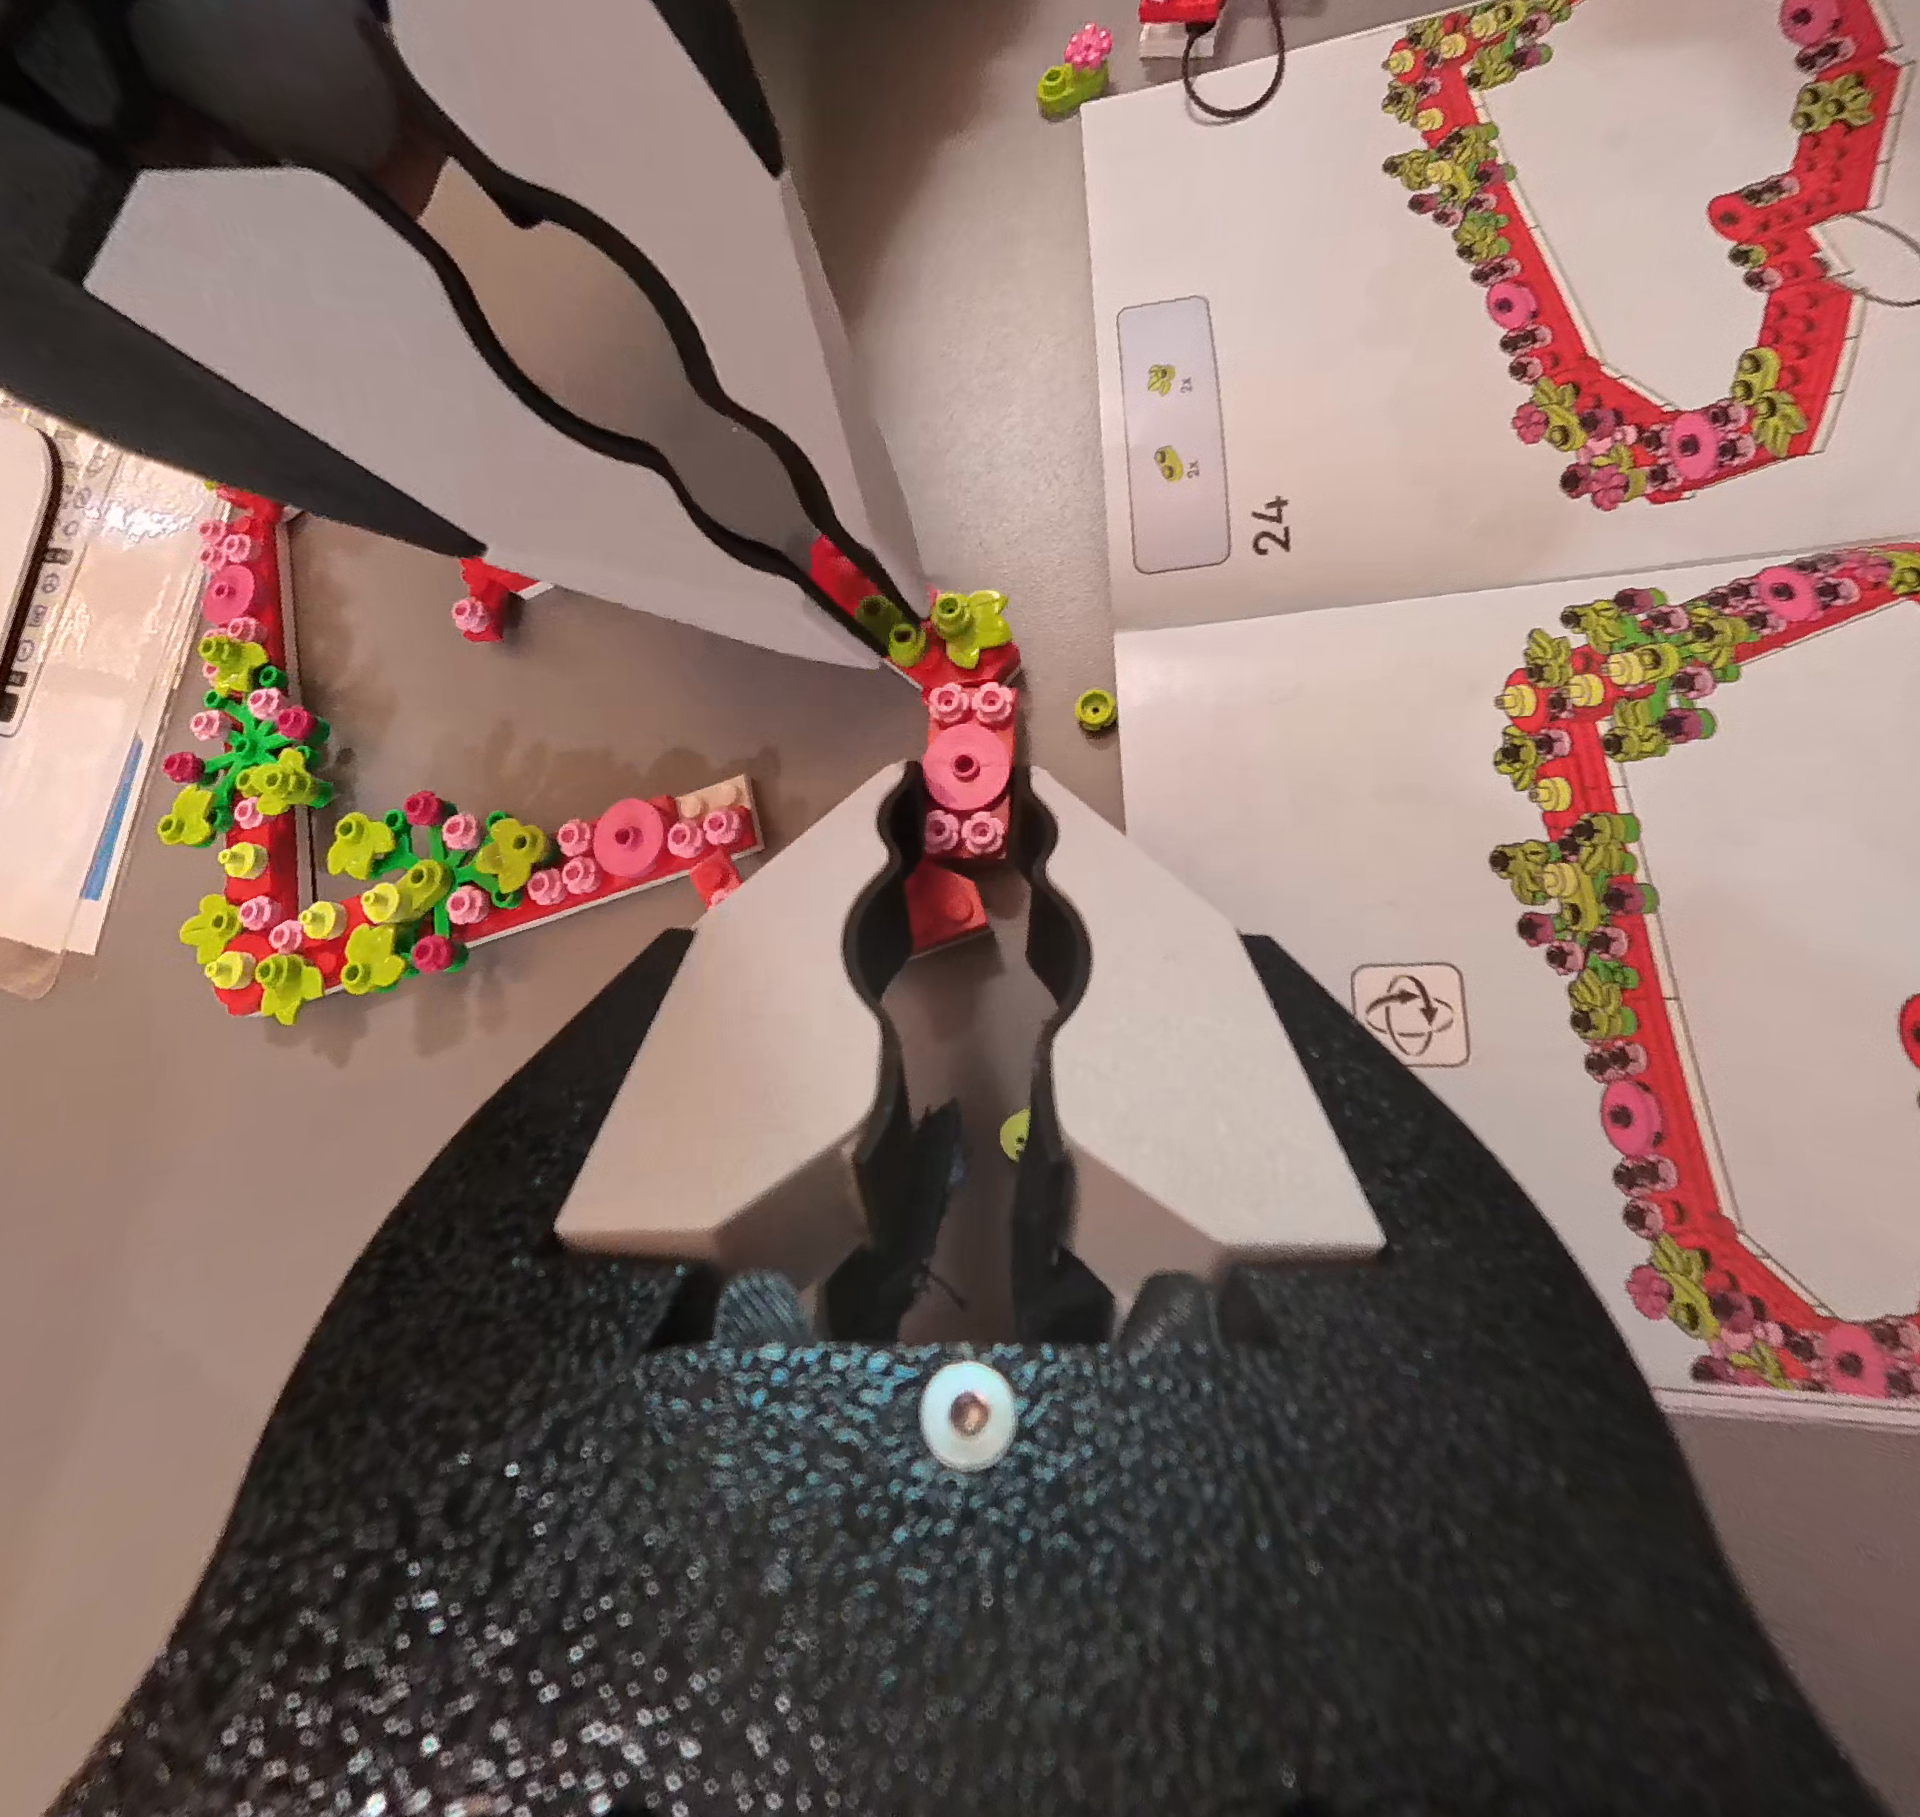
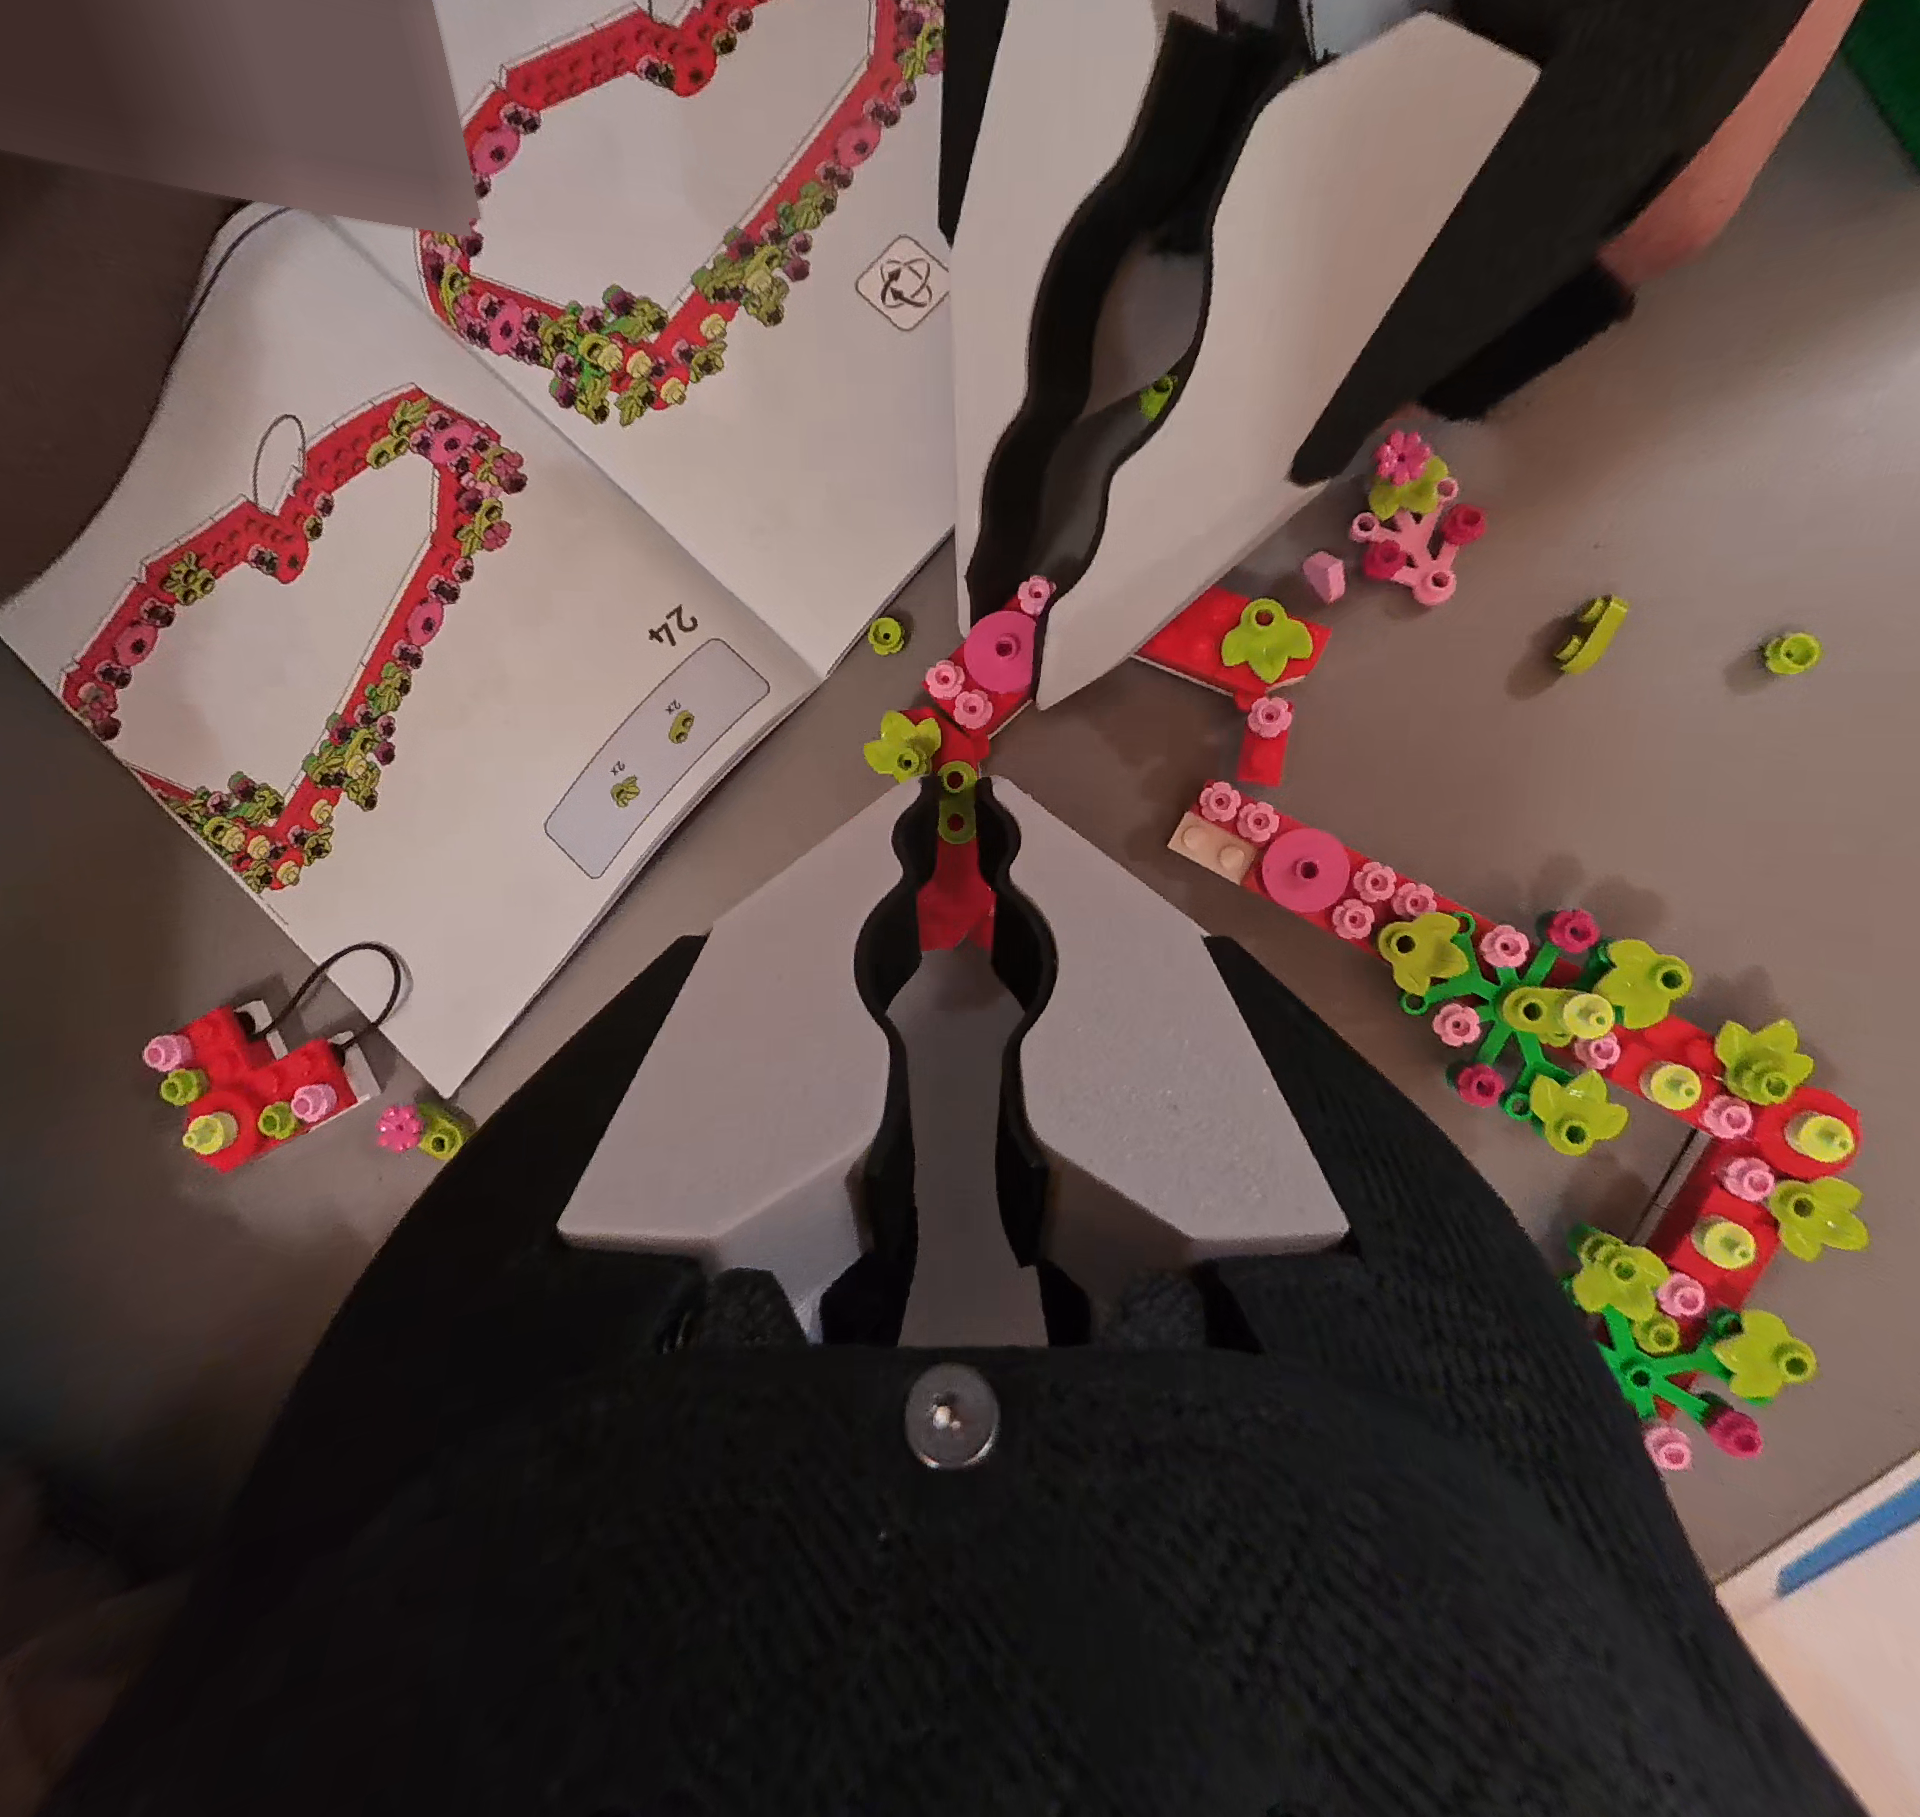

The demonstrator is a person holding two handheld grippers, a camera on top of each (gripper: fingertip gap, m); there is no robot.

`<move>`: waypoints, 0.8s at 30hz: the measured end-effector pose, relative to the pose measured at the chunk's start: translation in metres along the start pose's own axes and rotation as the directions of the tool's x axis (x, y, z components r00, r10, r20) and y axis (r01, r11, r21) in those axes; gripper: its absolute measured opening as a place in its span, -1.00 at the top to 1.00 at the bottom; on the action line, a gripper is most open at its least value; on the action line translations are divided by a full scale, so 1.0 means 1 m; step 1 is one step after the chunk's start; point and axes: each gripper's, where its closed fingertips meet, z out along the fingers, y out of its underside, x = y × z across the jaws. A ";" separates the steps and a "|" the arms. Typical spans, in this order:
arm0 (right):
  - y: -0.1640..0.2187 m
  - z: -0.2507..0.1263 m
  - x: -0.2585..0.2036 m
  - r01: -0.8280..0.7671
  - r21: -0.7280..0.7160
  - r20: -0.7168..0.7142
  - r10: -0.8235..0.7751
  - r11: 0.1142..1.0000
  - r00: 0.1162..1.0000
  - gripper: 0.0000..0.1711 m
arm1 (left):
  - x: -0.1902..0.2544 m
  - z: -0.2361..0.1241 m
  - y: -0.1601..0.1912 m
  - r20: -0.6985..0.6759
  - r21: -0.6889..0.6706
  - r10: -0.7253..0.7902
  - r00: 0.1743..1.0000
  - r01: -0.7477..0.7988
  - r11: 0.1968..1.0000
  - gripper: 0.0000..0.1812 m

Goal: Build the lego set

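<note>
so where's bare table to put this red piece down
Bare table lies between the flowered corner section and the loose lime bits. Another gap sits below the small red block. It's crowded by the instruction booklet, where both hand-held grippers meet on the red strip.

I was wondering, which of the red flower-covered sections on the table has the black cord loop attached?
It is the small red section lying at the corner of the open instruction booklet. The long L-shaped section and the strip between both grippers show no cord.
</note>
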 end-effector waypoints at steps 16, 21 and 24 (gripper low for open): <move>-0.002 0.000 -0.003 0.041 -0.001 0.016 -0.041 0.999 0.999 0.94 | 0.000 0.000 -0.001 -0.001 0.001 0.021 1.000 -0.021 1.000 0.84; -0.002 0.001 -0.003 0.032 0.004 0.024 -0.032 0.999 0.999 0.95 | 0.001 0.001 -0.001 0.000 0.002 0.026 1.000 -0.026 1.000 0.83; -0.002 0.001 -0.003 0.022 0.015 0.035 -0.022 1.000 0.999 0.95 | 0.001 0.001 -0.001 -0.001 0.003 0.027 1.000 -0.027 1.000 0.84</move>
